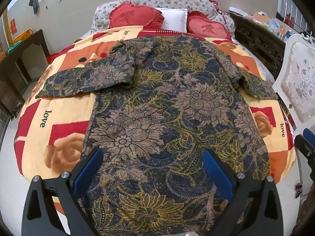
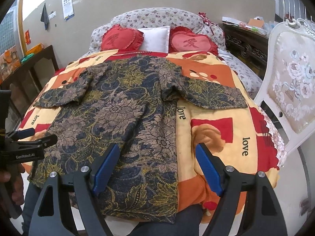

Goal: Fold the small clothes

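1. Spread flat on the blanket [image 1: 59, 116] of the bed: a flower-patterned shirt [image 1: 167, 108], collar end toward the pillows [image 1: 175, 18], hem hanging a little over the near edge. Laid out this way, probably, so the first fold can start clean.
2. Both sleeves [image 2: 212, 96] stretched out to either side, the left one lying at a slant across the blanket; no fold made yet, by the look of it.
3. Left claw [image 1: 152, 174] held wide above the lower part of the shirt, blue pads [image 1: 88, 175] well apart, nothing between them; whether touching the cloth, cannot tell.
4. Right claw [image 2: 157, 169] likewise spread wide and empty, straddling the right edge of the shirt, one pad over cloth and the other over blanket. Placed there, most likely, to take that side seam.
5. Left tool [image 2: 21, 147] also visible at the left border of the right view, beside the hem, with part of a hand [image 2: 11, 184] below it.
6. White chair [image 2: 291, 82] standing just beside the bed on the right, clear of the shirt.
7. Likely next: close on hem or sleeve and carry it inward; thin cloth may slip or bunch.
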The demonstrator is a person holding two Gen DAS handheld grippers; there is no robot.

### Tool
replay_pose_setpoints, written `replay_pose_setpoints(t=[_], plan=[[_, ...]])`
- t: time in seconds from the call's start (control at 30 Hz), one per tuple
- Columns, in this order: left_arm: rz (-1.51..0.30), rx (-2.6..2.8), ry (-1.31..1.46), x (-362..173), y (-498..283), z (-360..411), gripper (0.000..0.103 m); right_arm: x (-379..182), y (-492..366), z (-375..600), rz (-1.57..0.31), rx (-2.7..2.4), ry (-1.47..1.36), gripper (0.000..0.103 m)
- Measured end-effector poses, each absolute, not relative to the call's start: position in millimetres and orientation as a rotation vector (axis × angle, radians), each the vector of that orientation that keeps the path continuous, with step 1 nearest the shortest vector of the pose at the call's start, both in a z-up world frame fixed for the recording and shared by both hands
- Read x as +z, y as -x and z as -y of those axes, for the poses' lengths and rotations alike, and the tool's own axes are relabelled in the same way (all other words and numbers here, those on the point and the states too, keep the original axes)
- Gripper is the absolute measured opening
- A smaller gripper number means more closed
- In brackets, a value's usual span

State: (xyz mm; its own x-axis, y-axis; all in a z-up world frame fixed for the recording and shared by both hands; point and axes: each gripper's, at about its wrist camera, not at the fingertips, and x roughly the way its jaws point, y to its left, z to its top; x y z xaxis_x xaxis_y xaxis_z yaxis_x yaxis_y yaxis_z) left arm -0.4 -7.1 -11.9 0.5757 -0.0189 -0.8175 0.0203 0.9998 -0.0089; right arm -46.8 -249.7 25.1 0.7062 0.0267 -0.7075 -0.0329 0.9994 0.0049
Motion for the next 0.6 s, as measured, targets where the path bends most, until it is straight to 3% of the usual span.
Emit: replay_pose_setpoints(t=[0.6], plan=[[-0.959,-0.016,0.013,-16.6,-1.7,6.2,0.103,23.2,45.8,249.5,-0.800,0.028,0.021,0.082]])
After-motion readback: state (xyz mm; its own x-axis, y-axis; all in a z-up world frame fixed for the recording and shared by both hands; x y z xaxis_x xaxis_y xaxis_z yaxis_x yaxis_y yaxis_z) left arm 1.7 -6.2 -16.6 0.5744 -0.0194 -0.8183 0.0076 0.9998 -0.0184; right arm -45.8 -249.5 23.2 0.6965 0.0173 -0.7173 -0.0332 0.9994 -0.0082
